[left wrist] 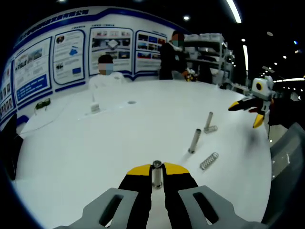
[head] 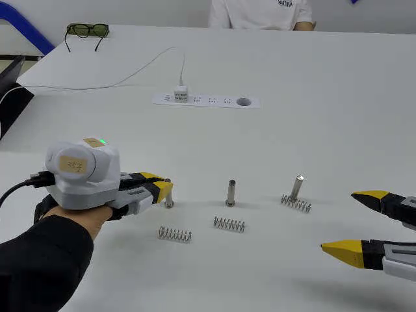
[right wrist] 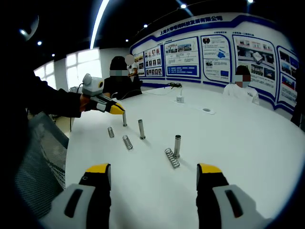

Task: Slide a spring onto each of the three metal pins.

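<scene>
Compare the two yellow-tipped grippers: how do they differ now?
The left gripper is closed on the leftmost upright metal pin; the right gripper is wide open, holding nothing. The left gripper is at that pin; the right gripper hovers apart from it. Both have yellow tips.

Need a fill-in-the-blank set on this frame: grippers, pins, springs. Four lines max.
1. In the head view's row, the left gripper is shut on the ____ pin.
2. The right gripper stands ____, holding nothing.
3. ____ springs lie flat on the table, none on a pin.
4. The middle pin stands ____.
Missing words: leftmost; open; three; upright.
</scene>
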Motion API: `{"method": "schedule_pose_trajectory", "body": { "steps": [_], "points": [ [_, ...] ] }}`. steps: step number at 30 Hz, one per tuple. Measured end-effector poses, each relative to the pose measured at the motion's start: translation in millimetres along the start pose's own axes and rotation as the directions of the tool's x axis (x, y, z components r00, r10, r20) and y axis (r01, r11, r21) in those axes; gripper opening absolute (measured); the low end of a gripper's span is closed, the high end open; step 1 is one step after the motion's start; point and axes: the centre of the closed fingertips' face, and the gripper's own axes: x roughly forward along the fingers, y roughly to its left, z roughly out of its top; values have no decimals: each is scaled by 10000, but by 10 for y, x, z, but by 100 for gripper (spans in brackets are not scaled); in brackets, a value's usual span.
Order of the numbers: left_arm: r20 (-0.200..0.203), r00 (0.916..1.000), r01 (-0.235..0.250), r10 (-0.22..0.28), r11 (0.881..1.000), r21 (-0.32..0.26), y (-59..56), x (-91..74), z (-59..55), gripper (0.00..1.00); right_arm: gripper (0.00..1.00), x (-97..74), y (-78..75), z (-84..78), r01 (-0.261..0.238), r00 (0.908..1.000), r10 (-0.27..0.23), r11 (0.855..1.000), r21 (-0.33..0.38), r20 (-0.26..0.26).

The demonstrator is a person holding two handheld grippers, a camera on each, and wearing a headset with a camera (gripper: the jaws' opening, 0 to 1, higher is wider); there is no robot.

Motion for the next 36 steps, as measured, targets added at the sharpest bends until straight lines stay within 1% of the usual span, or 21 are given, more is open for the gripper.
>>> {"method": "schedule_pose_trajectory", "body": {
  "steps": [7,10,12,15,20,24,29,36],
  "points": [
    [48,9998,198,-199,9996,178,-22,-4,-6,8,74,14,13,1,-37,10000,37,10000,14,-9],
    [-97,9998,203,-199,9988,436,-42,-1,-37,8,74,14,14,6,-31,10000,31,10000,18,2],
    [-123,9998,176,-170,9983,554,-38,-5,-50,8,74,11,16,4,-27,10000,27,10000,19,1],
    [-147,9998,156,-147,9981,590,-27,-14,-59,9,74,3,15,-7,-8,10000,8,10000,37,-23],
    [-166,9998,119,-110,9985,541,0,-36,-67,13,74,3,22,-12,-4,10000,5,10000,40,-34],
    [-166,9998,117,-109,9986,524,11,-78,-68,16,74,3,22,-11,4,10000,-4,10000,46,-25],
    [-329,9993,182,-161,9977,659,12,-128,-107,18,74,3,28,-17,5,10000,-4,10000,49,-46],
    [-485,9979,478,-438,9952,854,-17,-219,-149,22,74,2,26,-18,14,10000,-13,10000,40,-50]
  ]
}}
